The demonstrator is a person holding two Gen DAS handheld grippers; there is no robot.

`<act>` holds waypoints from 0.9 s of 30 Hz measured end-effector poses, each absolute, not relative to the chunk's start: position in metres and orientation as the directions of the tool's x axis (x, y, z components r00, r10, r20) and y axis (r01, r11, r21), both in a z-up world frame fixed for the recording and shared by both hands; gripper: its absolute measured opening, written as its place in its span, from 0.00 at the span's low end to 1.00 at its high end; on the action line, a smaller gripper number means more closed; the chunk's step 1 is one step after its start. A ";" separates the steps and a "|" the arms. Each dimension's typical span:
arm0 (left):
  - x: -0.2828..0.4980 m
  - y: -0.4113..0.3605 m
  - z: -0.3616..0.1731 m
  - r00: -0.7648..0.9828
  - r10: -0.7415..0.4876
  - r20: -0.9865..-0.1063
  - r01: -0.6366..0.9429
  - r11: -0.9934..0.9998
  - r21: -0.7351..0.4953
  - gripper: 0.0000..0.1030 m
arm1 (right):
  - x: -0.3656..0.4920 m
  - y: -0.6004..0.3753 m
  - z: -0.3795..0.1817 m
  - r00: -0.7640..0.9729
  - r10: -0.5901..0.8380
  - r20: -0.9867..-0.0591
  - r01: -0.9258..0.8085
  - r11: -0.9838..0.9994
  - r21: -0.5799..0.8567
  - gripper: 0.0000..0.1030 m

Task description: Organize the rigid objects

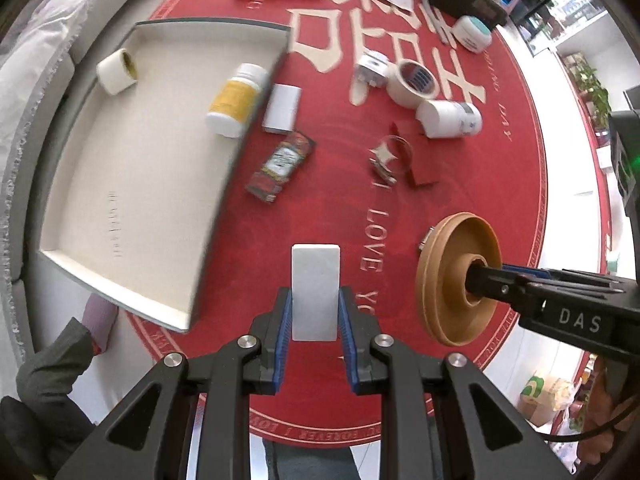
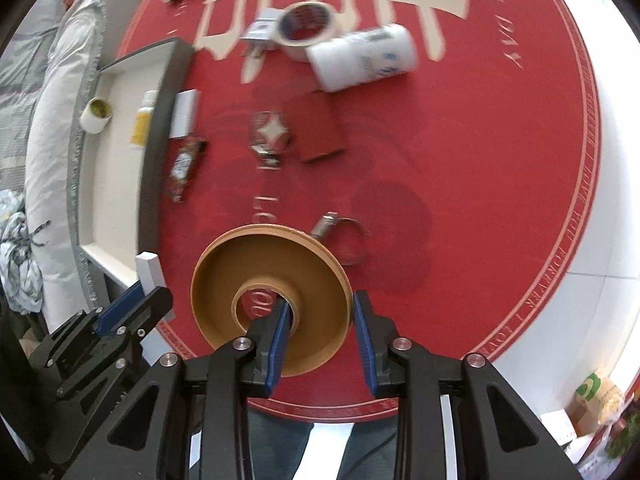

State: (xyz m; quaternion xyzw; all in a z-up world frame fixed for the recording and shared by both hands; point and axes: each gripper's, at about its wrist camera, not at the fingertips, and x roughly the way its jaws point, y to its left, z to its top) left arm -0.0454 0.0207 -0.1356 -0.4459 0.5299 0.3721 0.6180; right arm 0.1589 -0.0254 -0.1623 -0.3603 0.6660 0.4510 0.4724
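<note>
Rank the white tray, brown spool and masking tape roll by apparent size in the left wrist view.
1. white tray
2. brown spool, though nearness to the camera inflates it
3. masking tape roll

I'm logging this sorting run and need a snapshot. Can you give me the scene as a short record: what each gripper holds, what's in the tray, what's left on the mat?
left gripper: shut on white block
right gripper: shut on brown spool, one of the fingers through its centre hole
tray: holds small tape roll and yellow-label bottle
red mat: masking tape, white bottle, white box, dark printed box, metal clamp ring
</note>
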 end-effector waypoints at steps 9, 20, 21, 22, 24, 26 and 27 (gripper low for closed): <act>-0.082 0.052 -0.132 0.145 0.046 -0.988 -0.959 0.252 -0.129 0.24 | 0.110 0.001 -0.150 -0.313 -0.038 -0.949 -0.918 0.271 0.291 0.32; -0.127 0.085 -0.134 0.092 0.087 -0.992 -0.984 0.159 -0.078 0.24 | 0.063 0.032 -0.140 -0.351 -0.018 -0.936 -0.915 0.220 0.339 0.32; -0.130 0.087 -0.135 0.086 0.087 -0.992 -0.986 0.151 -0.072 0.24 | 0.059 0.034 -0.140 -0.354 -0.015 -0.935 -0.915 0.214 0.343 0.32; -0.133 0.088 -0.135 0.083 0.086 -0.993 -0.987 0.146 -0.070 0.24 | 0.055 0.037 -0.138 -0.357 -0.013 -0.934 -0.915 0.207 0.347 0.32; -0.138 0.090 -0.136 0.077 0.088 -0.993 -0.989 0.134 -0.065 0.24 | 0.048 0.042 -0.135 -0.364 -0.006 -0.931 -0.914 0.194 0.356 0.32; -0.140 0.091 -0.135 0.073 0.094 -0.993 -0.989 0.133 -0.060 0.24 | 0.042 0.046 -0.132 -0.364 0.001 -0.931 -0.916 0.181 0.358 0.32; -0.141 0.092 -0.135 0.070 0.096 -0.993 -0.989 0.134 -0.057 0.24 | 0.039 0.048 -0.130 -0.364 0.006 -0.931 -0.917 0.174 0.359 0.32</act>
